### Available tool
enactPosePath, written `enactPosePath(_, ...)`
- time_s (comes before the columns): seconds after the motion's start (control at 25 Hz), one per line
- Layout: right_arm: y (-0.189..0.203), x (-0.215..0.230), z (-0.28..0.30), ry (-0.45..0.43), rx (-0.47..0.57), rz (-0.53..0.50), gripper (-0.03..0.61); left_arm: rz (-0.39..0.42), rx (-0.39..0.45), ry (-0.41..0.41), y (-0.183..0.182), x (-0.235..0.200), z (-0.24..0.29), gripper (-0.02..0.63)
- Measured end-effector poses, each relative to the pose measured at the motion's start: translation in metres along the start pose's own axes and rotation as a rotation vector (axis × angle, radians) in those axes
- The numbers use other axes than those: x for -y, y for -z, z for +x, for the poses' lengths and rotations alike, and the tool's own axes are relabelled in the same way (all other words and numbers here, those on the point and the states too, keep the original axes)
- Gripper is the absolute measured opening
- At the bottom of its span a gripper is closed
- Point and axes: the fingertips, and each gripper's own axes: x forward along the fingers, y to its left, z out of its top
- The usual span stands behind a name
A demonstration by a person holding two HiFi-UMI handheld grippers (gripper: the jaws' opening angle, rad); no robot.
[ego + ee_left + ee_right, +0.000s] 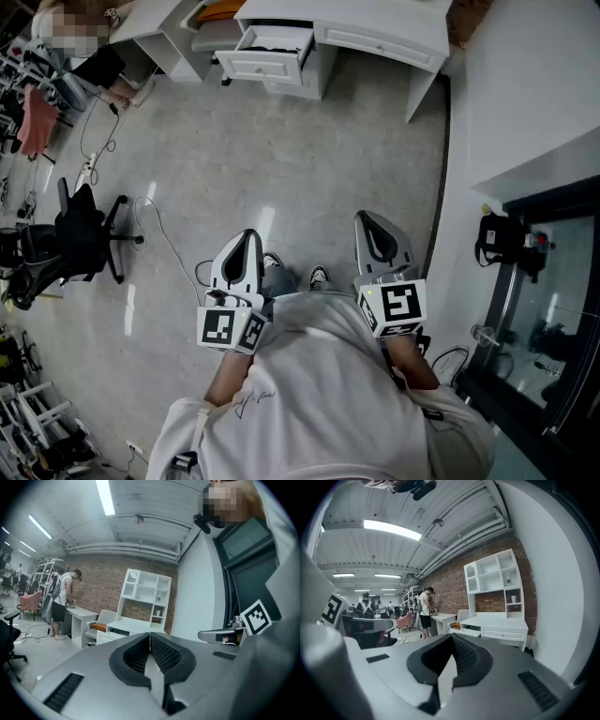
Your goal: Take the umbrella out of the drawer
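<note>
A white desk (375,33) stands far across the floor, with one drawer (272,45) pulled open. Something dark lies inside it, too small to tell as an umbrella. Both grippers are held at the person's waist, well short of the desk and pointing toward it. My left gripper (246,236) is shut with nothing between its jaws; its tips meet in the left gripper view (150,634). My right gripper (367,221) is likewise shut and empty (452,637). The right gripper view shows the desk (501,623) and the open drawer (465,631) under a white shelf unit (494,581).
A black office chair (80,239) stands at the left with cables (155,225) trailing over the floor. A person (63,602) stands at another white desk at the far left. A white wall (525,84), a black bag (495,239) and a glass cabinet (553,319) line the right side.
</note>
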Motion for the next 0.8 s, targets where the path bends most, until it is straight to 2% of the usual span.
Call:
enactPosePath(0.16, 0.001, -0.001, 0.005, -0.010, 0.015, 0.036, 0.023, 0.034, 0.008, -0.024, -0.005, -0.006, 0.003, 0.017)
enactPosePath(0.4, -0.002, -0.014, 0.018, -0.055, 0.036, 0.049, 0.023, -0.007, -0.011, 0.012, -0.007, -0.011, 0.005, 0.017)
enactPosePath(0.52, -0.014, -0.028, 0.023, -0.153, 0.098, 0.113, 0.023, -0.015, -0.021, 0.022, -0.005, -0.016, 0.008, 0.015)
enactPosePath(0.64, -0.021, -0.049, 0.031, -0.287, 0.075, 0.138, 0.024, -0.016, -0.020, 0.037, -0.007, -0.025, 0.015, 0.015)
enactPosePath(0.8, -0.030, -0.063, 0.048, -0.309, 0.089, 0.082, 0.024, -0.031, -0.011, 0.053, -0.010, -0.042, 0.028, 0.015)
